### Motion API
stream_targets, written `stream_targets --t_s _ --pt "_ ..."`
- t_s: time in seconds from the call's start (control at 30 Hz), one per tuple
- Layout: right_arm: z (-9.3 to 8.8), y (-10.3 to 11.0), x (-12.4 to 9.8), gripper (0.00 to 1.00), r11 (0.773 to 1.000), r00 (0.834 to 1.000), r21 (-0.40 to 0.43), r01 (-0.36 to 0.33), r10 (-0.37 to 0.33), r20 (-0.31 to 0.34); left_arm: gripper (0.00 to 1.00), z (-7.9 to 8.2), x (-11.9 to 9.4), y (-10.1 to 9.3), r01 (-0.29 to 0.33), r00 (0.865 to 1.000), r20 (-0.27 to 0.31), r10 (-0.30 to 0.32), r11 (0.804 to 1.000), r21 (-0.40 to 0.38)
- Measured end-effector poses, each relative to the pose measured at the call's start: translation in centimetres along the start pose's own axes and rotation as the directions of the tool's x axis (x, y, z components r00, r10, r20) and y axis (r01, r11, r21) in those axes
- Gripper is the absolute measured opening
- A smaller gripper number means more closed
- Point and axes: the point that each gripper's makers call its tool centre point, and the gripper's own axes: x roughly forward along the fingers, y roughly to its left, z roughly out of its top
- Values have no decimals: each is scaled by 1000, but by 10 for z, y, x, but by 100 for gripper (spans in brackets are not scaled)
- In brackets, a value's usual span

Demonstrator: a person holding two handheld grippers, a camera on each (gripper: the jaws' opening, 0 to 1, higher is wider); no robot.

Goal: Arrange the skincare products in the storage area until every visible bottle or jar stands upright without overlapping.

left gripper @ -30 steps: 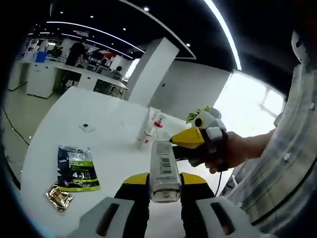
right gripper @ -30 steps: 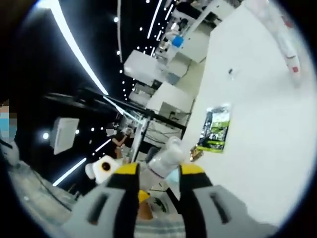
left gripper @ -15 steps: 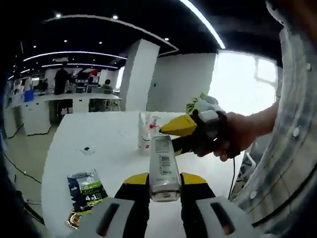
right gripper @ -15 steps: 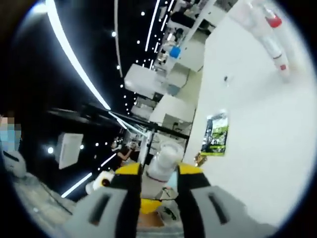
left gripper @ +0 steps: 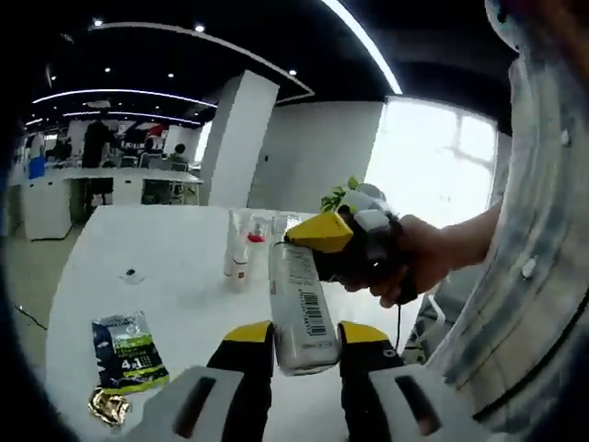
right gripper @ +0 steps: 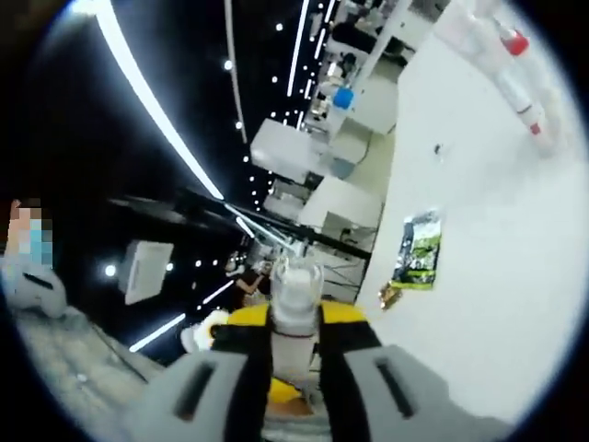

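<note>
A clear bottle [left gripper: 299,304] with a barcode label is held in the air above the white table [left gripper: 193,285]. My left gripper [left gripper: 294,336] is shut on its lower end. My right gripper [left gripper: 336,244], held by a hand, comes in from the right and meets the bottle's far end. In the right gripper view, the right gripper [right gripper: 294,318] is shut on the bottle's pale cap [right gripper: 294,287]. Two more slim bottles [left gripper: 241,250], one with a red pump top, stand close together further back on the table; they show again as the bottles [right gripper: 515,64] at the top right.
A dark green sachet [left gripper: 129,341] and a gold wrapper [left gripper: 109,405] lie near the table's left edge, and the sachet [right gripper: 419,250] shows in the right gripper view too. A small dark item [left gripper: 132,273] lies mid-table. The person's sleeve [left gripper: 543,276] is on the right. Office desks stand behind.
The right gripper's jaws have drawn in on the bottle's cap, which now sits straight between them. The bottle's far end has swung slightly left. Both cameras shifted.
</note>
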Motion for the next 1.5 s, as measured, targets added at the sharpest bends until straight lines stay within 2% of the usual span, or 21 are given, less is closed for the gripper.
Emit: stream_targets --t_s 0.03,0.1,0.13,0.2,0.3,0.4,0.5,0.53,0.6,0.7,0.73,0.8,0.93,1.0,1.07,1.13,1.27,1.33,1.43,1.47,1.5 --pt "-1 9 -1 16 998 999 -60 -28 26 -28 28 6 -3 -5 38 998 42 -35 998 -53" --pt "-7 13 -1 16 986 995 -160 -40 25 -94 31 11 -6 -11 90 994 68 -83 990 -108" --pt "-13 22 1 16 981 988 -183 -70 43 -147 34 12 -7 -16 129 991 66 -121 980 -153" --pt "-15 31 5 16 973 982 -202 -115 81 -171 36 14 -6 -18 141 989 69 -132 978 -153" --pt "-23 44 9 16 957 963 -225 -186 131 -237 36 14 -3 -23 182 983 58 -173 962 -205" --pt "-31 53 14 16 929 941 -281 -239 150 -305 34 5 -3 -32 234 971 9 -240 934 -271" --pt "-31 58 14 16 919 930 -280 -278 184 -318 25 9 -7 -43 304 951 40 -306 903 -304" --pt "-32 61 13 16 920 921 -258 -294 200 -335 25 9 -8 -47 309 949 36 -313 899 -310" --pt "-31 65 14 17 916 920 -258 -306 215 -328 23 12 -7 -48 311 950 56 -308 903 -296" --pt "-30 61 19 18 913 928 -291 -287 189 -320 23 12 -7 -39 252 968 49 -248 932 -260" --pt "-29 55 21 18 920 937 -294 -260 166 -308 23 11 -6 -33 213 977 43 -209 945 -247" --pt "-29 49 26 19 922 944 -307 -237 144 -297 22 8 -5 -25 166 986 21 -165 962 -216" --pt "-24 40 34 23 925 957 -334 -182 89 -276 22 7 -2 -9 65 998 -11 -67 983 -171" --pt "-23 34 36 26 928 962 -341 -153 61 -266 22 5 -1 -3 15 998 -54 -22 992 -128" --pt "-17 29 37 27 936 972 -332 -120 42 -233 22 9 1 5 -38 998 -60 34 997 -70" --pt "-12 24 40 27 948 980 -307 -82 21 -197 22 9 1 13 -94 991 -98 94 996 5" --pt "-12 8 44 25 962 983 -272 4 -54 -176 22 17 1 26 -179 979 -90 181 983 28" --pt "-9 8 48 24 966 990 -259 21 -56 -131 22 18 -2 37 -251 962 -95 254 967 48" --pt "-8 5 53 23 972 989 -223 72 -99 -112 22 14 -4 47 -317 932 -135 337 936 152" --pt "-8 0 54 22 975 986 -194 110 -132 -104 22 13 -5 50 -336 919 -148 366 922 191" --pt "-9 -6 55 21 974 980 -172 147 -167 -105 22 9 -6 53 -354 900 -178 398 905 236"
